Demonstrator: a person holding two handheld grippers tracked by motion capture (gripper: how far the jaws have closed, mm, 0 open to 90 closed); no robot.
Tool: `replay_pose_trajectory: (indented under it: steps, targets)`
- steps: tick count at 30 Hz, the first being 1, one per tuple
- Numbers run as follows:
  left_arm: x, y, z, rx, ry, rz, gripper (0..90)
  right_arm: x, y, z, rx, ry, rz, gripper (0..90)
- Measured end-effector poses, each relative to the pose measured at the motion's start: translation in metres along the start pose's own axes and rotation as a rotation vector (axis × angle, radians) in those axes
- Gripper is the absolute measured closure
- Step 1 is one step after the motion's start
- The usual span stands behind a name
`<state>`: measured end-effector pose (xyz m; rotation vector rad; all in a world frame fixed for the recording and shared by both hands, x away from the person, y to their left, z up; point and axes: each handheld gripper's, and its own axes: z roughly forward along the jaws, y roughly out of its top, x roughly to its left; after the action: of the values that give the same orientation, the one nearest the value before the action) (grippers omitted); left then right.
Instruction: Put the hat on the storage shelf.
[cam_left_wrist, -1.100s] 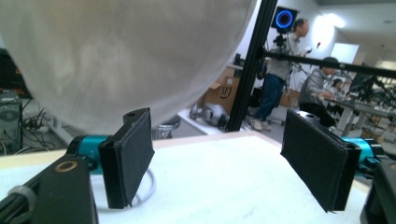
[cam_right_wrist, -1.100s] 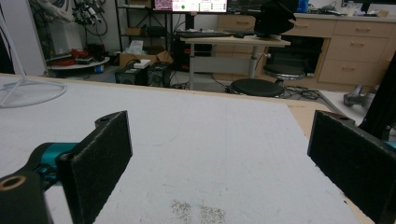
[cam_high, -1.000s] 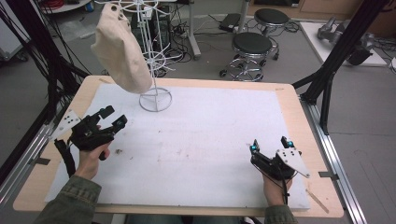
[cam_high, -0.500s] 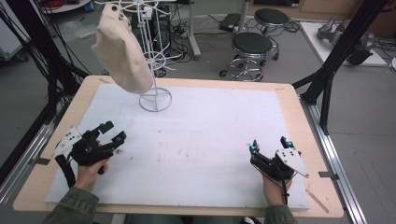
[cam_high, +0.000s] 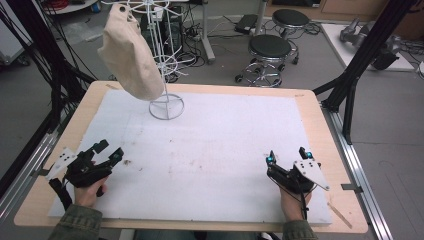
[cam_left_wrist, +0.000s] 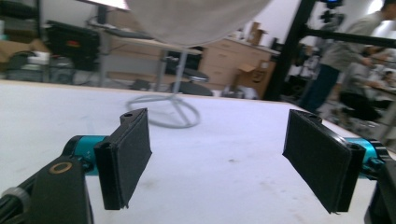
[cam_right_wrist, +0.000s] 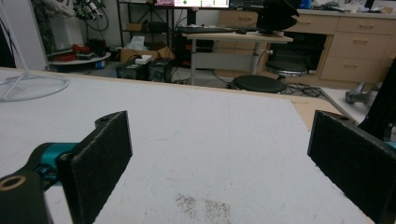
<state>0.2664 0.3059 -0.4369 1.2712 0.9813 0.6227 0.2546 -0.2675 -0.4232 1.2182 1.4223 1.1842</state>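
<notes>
While a beige cap (cam_high: 131, 52) hangs on the wire stand (cam_high: 165, 60), left gripper (cam_high: 107, 153) and right gripper (cam_high: 287, 155) sit gaping, empty, on the white mat (cam_high: 200, 150).

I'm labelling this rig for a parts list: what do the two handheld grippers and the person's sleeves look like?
Both the left gripper and the right gripper have black bodies, flat black padded jaws on teal mounts, a grey three-cornered plate on top and a trailing black cable. The sleeves are olive green.
</notes>
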Motion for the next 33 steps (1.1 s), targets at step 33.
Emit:
replay_pose_trajectory:
  steps: [33]
  targets:
    - [0.007, -0.002, -0.021, 0.046, 0.56, 0.091, 22.1, 0.014, -0.015, -0.008, 0.045, -0.097, 0.046, 5.3]
